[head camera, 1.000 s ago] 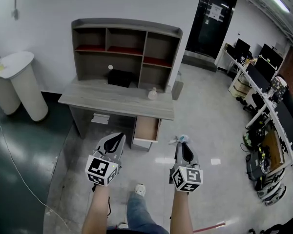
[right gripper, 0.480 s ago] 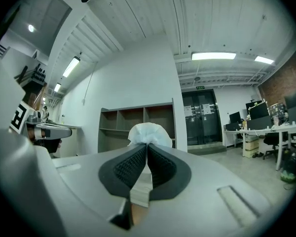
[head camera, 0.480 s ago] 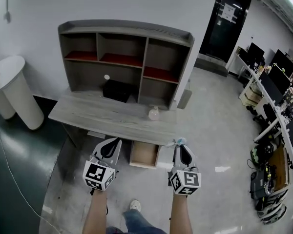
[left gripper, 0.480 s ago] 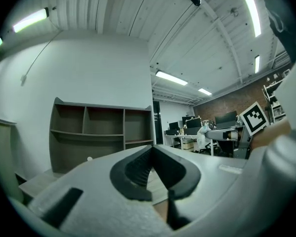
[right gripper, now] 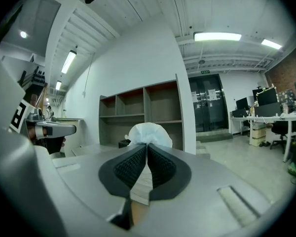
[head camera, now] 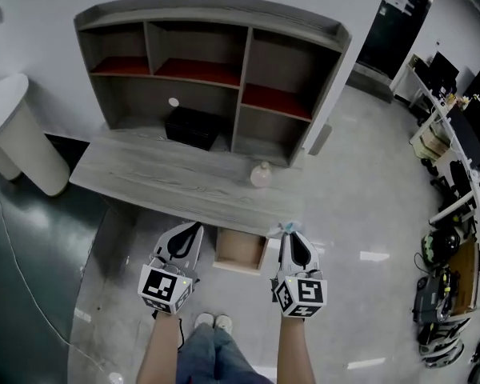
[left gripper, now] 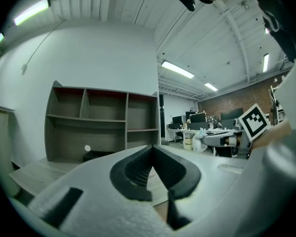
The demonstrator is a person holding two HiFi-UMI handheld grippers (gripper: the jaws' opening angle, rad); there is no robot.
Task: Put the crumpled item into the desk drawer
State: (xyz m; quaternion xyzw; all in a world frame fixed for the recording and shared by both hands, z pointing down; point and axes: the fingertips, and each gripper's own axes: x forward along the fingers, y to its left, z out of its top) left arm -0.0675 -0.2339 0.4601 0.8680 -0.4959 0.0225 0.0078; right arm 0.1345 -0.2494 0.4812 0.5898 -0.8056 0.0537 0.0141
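Observation:
A white crumpled item (head camera: 286,228) sticks out of the tips of my right gripper (head camera: 291,235), which is shut on it; it shows as a white wad (right gripper: 149,131) just past the jaws of my right gripper (right gripper: 147,147). The wooden desk drawer (head camera: 240,251) stands pulled out under the grey desk (head camera: 144,178), between the two grippers and slightly ahead of them. My left gripper (head camera: 192,229) hangs left of the drawer, shut and empty; in its own view the left gripper (left gripper: 152,147) points at the shelf unit.
A grey shelf unit (head camera: 208,62) stands on the desk with a black box (head camera: 194,126) and a small pale bottle (head camera: 261,174) in front of it. A white rounded cabinet (head camera: 20,134) is at the left. Office desks with gear (head camera: 464,134) line the right side.
The view has come closer to the desk, which now looks larger. Both grippers now sit at the desk's front edge, on either side of the open drawer. The right grip is unchanged.

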